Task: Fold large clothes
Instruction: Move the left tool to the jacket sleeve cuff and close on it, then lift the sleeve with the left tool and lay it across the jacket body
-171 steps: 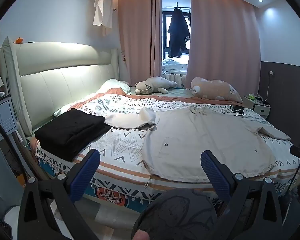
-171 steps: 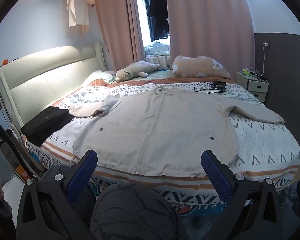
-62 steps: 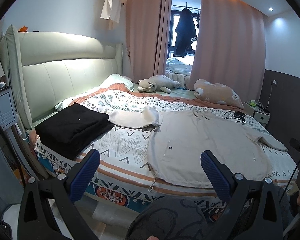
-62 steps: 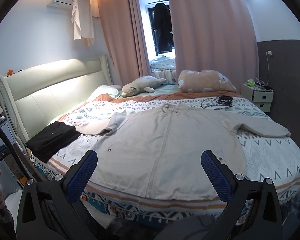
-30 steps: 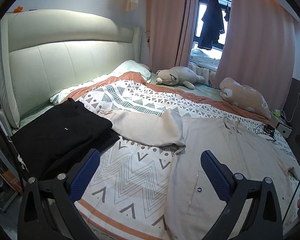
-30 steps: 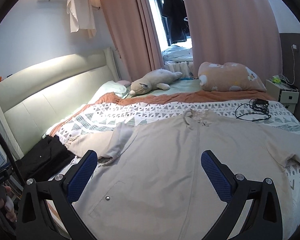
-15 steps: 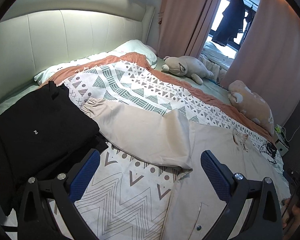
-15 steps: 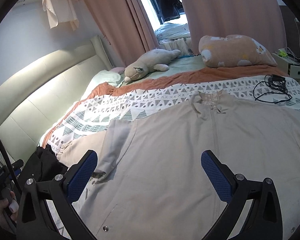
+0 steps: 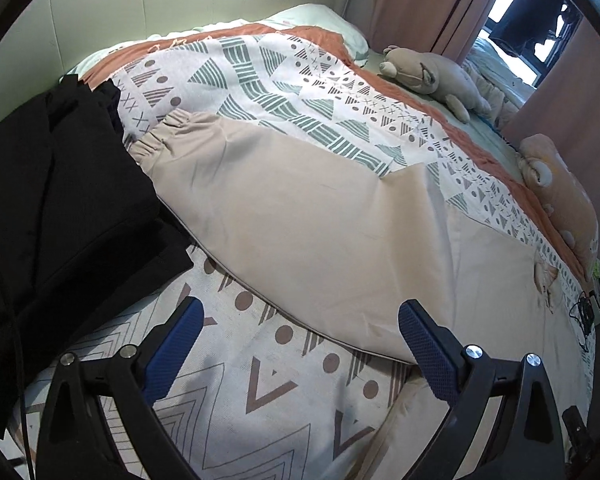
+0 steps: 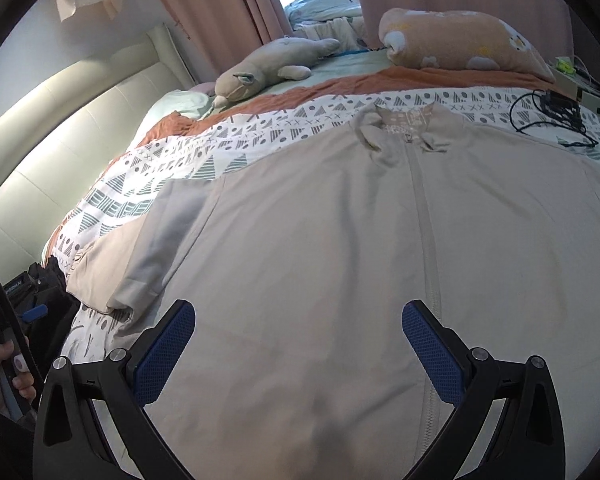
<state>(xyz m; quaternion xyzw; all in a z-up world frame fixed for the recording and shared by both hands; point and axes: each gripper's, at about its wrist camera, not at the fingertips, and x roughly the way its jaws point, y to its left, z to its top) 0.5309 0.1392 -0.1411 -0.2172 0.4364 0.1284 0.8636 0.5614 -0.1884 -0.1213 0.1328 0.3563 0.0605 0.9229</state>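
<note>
A large beige jacket (image 10: 340, 248) lies spread flat, front up, on a bed covered by a patterned blanket (image 9: 284, 76) of grey and green triangles, and everything else can be placed from that jacket. Its collar (image 10: 408, 124) points toward the far side of the bed, and its zipper (image 10: 428, 264) runs down the middle toward the camera. One sleeve (image 9: 284, 220) stretches out sideways from the body, its gathered cuff (image 9: 160, 136) ending just beside a folded black garment (image 9: 56, 200) that lies at the bed's edge, next to the headboard (image 9: 148, 0). Beyond the jacket's collar sit a grey plush animal (image 10: 272, 64) and an orange plush pillow (image 10: 460, 44), with pink curtains (image 10: 228, 4) behind them; a black cable (image 10: 552, 116) lies on the blanket off the far shoulder. The left gripper (image 9: 300, 354) hovers over bare blanket just below the sleeve's lower edge, its blue-padded fingers spread wide with nothing between them. The right gripper (image 10: 298, 350) hangs above the jacket's chest, left of the zipper, likewise fully spread and holding nothing. At the edge of the right wrist view, beside the black garment, a hand (image 10: 4, 372) grips a handle.
</note>
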